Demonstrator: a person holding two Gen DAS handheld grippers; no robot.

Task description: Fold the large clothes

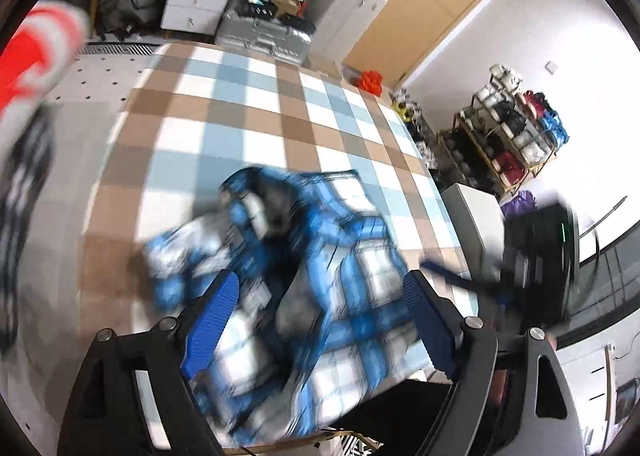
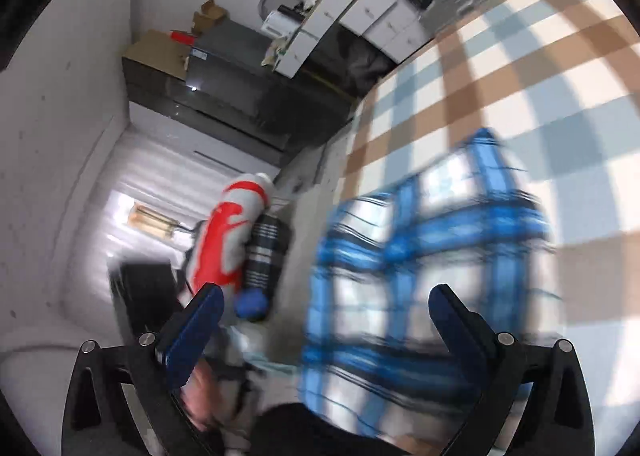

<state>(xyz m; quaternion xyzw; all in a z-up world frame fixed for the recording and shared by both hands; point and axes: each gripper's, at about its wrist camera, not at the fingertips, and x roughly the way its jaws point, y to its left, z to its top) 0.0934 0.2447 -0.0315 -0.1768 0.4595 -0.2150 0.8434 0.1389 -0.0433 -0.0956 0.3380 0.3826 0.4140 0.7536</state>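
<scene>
Two grippers hang over a blue-and-white plaid shirt (image 1: 320, 280) that lies bunched on the checked tablecloth (image 1: 248, 111) covering the worktop, at the cloth's near edge. The left gripper (image 1: 320, 320) has its jaws spread wide, the shirt's rumpled folds showing between them, and the blue fingers (image 1: 212, 324) do not look pinched on any fabric. The right gripper (image 2: 324, 320) is likewise released, its jaws parted above the shirt (image 2: 424, 268), which in this view overhangs the near edge of the tablecloth (image 2: 500, 67). Both views are smeared by motion, so whether a fingertip brushes the fabric cannot be told. Judging from the heap, folding has hardly begun: the shirt shows no flat panel and no clean crease, and collar and sleeves cannot be picked out. It likely needs spreading flat on the tablecloth, away from that near edge, before sleeves and body can be folded. A red-and-white object (image 2: 228, 232) appears beyond the tablecloth's side edge, clear of the shirt.
</scene>
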